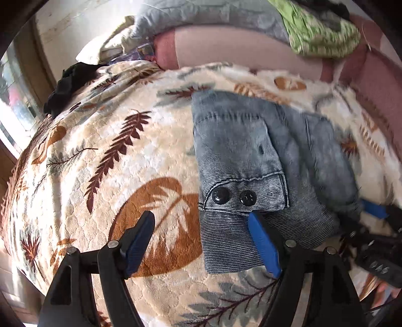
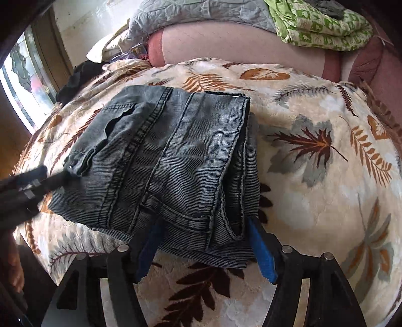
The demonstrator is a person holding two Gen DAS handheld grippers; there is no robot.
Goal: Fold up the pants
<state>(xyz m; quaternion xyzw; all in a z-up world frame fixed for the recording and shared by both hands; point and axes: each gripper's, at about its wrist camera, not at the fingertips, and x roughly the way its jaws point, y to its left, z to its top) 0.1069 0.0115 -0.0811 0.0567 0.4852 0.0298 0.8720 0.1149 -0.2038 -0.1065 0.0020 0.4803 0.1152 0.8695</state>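
Observation:
Grey-blue denim pants (image 1: pixel 251 161) lie folded into a compact stack on a leaf-patterned blanket (image 1: pixel 100 156). In the left wrist view the waistband with two black buttons faces my left gripper (image 1: pixel 201 221), which is open, its right finger at the waistband's near edge, its left finger over bare blanket. In the right wrist view the pants (image 2: pixel 170 161) lie in front of my right gripper (image 2: pixel 203 226), which is open with its fingers astride the stack's near edge. The left gripper also shows in the right wrist view (image 2: pixel 42 176) at the pants' left corner.
The blanket (image 2: pixel 314 176) covers a bed. At the back lie a grey quilt (image 2: pixel 201 17), a green patterned cloth (image 2: pixel 321 25) and a pink pillow (image 2: pixel 226 47). A dark garment (image 1: pixel 65 85) sits at the far left by a window (image 2: pixel 27 75).

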